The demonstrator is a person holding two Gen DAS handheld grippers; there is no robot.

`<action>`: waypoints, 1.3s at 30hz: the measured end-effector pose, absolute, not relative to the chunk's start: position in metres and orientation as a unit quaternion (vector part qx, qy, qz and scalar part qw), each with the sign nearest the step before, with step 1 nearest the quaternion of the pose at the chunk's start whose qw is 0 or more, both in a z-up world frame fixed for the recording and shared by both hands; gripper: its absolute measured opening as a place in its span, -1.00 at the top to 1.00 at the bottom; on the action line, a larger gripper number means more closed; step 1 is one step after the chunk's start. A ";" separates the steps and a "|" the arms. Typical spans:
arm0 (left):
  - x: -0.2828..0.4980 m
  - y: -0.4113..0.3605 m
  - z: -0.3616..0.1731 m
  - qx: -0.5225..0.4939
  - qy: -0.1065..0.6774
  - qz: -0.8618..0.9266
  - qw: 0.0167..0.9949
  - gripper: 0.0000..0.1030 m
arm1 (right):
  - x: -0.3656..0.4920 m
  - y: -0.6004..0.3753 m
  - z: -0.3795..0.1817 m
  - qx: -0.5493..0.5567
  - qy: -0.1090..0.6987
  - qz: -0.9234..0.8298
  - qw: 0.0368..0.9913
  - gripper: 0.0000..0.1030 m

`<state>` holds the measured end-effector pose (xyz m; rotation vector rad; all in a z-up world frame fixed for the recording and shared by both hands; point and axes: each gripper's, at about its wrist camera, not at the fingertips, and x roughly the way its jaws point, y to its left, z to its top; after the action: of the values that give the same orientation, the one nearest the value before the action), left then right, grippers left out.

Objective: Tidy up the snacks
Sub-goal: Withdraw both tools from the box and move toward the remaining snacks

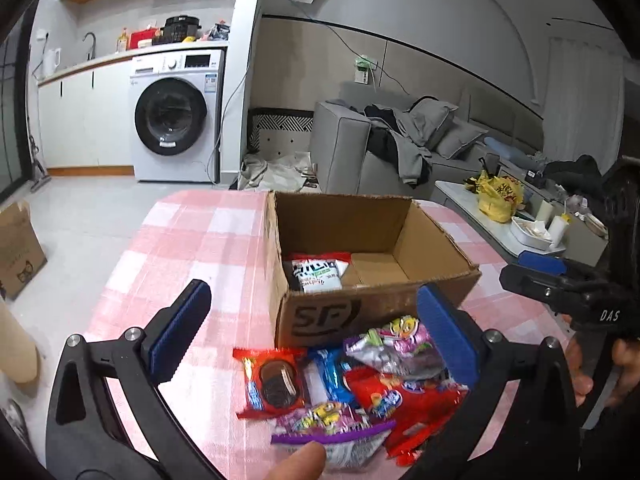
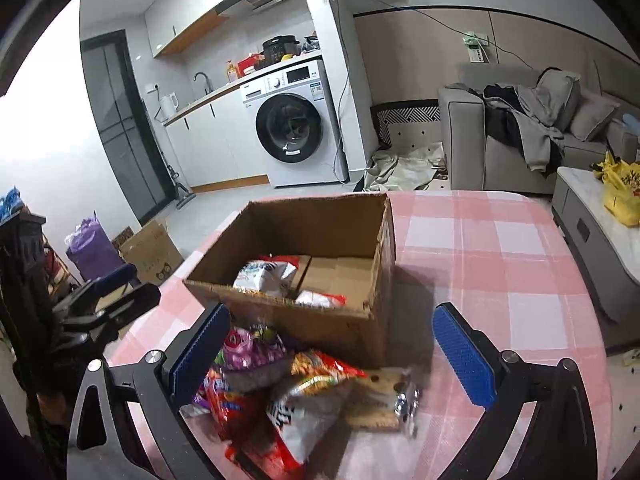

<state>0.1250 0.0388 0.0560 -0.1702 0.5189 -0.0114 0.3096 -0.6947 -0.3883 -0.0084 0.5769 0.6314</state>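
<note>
- Left gripper (image 1: 316, 336): jaws wide apart, holding nothing.
- Right gripper (image 2: 340, 356): jaws wide apart, holding nothing.
- Cardboard box (image 1: 320, 320): two packets inside.
- Snack pile (image 1: 352, 384): beside box, on table (image 1: 192, 232).

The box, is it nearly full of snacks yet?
Not yet. The cardboard box holds only a couple of packets, like the white snack bag, and much of its floor shows. Nothing is in hand: the left gripper and right gripper are both open above the pile. Still left are the cookie packet, the purple candy bag and the other packets.
</note>
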 end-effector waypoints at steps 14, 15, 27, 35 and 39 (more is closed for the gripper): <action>0.078 0.041 0.056 -0.081 0.253 -0.011 0.964 -0.99 | 0.278 -0.704 -0.410 -0.022 0.286 0.304 0.908 -0.99; 0.075 0.042 0.055 -0.084 0.251 -0.014 0.964 -0.99 | 0.279 -0.702 -0.412 -0.024 0.288 0.304 0.908 -0.99; 0.093 0.039 0.028 -0.067 0.318 -0.031 0.945 -0.99 | 0.292 -0.703 -0.429 -0.021 0.307 0.284 0.908 -0.99; 0.092 0.031 0.018 -0.042 0.332 -0.031 0.942 -0.99 | 0.301 -0.701 -0.440 -0.016 0.325 0.286 0.901 -0.99; 0.089 0.030 0.008 -0.034 0.344 -0.028 0.938 -0.99 | 0.304 -0.695 -0.447 -0.023 0.333 0.291 0.897 -0.99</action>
<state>0.0889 0.0296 0.0082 -0.0700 0.7026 -0.0576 0.3042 -0.6946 -0.4467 -0.0467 0.6889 0.6025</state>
